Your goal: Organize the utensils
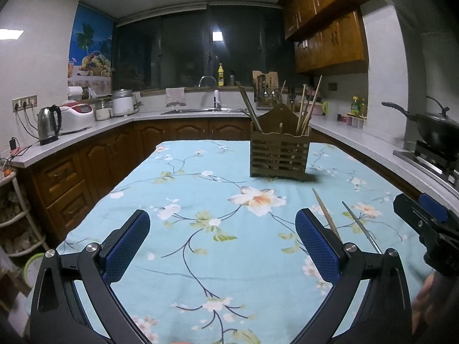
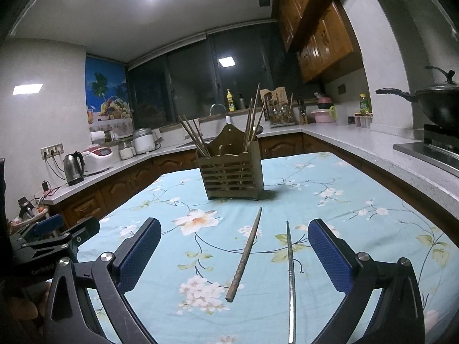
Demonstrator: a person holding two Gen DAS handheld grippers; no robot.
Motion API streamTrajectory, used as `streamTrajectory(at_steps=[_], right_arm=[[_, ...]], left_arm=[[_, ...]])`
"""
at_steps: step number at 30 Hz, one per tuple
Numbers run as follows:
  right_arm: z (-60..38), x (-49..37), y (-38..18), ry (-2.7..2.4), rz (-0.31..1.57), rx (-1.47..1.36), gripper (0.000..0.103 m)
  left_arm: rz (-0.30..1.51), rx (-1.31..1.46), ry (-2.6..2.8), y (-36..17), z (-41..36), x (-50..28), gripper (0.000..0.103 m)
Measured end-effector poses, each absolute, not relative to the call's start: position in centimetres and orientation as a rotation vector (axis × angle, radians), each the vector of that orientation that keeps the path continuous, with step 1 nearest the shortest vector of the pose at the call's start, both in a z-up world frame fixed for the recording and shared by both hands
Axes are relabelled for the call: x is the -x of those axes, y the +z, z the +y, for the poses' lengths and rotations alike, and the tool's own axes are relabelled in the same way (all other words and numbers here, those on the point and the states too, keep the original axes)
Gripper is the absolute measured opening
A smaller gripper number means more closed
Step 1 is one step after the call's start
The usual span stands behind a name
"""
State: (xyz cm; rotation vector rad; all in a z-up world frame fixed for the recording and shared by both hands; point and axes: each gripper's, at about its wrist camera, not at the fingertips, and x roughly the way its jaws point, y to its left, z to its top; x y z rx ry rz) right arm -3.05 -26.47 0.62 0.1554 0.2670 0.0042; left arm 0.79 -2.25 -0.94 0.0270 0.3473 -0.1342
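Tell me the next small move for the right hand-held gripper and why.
Probably lower the open right hand-held gripper onto the wooden chopstick and close. It lies loose on the floral tablecloth between the fingers, beside the metal chopstick, while the wooden holder ahead already holds others.

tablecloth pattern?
Light blue tablecloth with white-and-peach flowers on dark branches and green leaves. Shows best in the left wrist view.

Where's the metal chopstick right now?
In the right wrist view, the metal chopstick lies flat on the tablecloth, just right of the wooden chopstick, between the open right tool fingers.
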Motion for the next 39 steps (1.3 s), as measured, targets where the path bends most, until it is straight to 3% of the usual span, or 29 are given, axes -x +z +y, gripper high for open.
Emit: streamTrajectory(at_steps=[39], right_arm=[[-26.38, 3.03, 0.72, 0.004, 0.267, -0.156, 0.103]], left_arm=[[0.339, -0.037, -0.139, -0.97, -2.54, -1.02, 0.103]])
